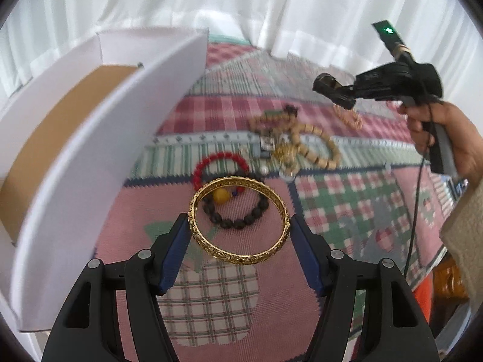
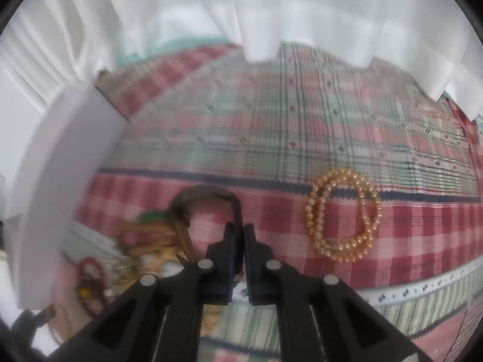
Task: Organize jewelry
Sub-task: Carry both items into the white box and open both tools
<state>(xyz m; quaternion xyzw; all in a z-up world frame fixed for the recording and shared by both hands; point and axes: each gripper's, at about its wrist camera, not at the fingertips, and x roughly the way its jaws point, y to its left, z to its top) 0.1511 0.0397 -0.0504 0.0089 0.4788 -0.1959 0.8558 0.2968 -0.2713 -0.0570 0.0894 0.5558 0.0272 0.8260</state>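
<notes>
My left gripper (image 1: 240, 227) is shut on a carved gold bangle (image 1: 238, 219), held flat between its blue pads above the patchwork cloth. Below it lie a dark bead bracelet (image 1: 238, 215) with a yellow bead and a red bead bracelet (image 1: 220, 164). My right gripper (image 2: 240, 229) is shut on a dark brown bangle (image 2: 205, 208), held above the cloth; it also shows in the left wrist view (image 1: 329, 86). A gold bead bracelet (image 2: 344, 214) lies on the cloth to its right. A heap of tan beads and gold chains (image 1: 295, 144) lies farther back.
A white box (image 1: 90, 157) with a brown cardboard floor stands open at the left; its wall shows in the right wrist view (image 2: 60, 187). White curtains (image 1: 241, 0) hang behind. The patchwork cloth (image 1: 347, 199) drops off at the right edge.
</notes>
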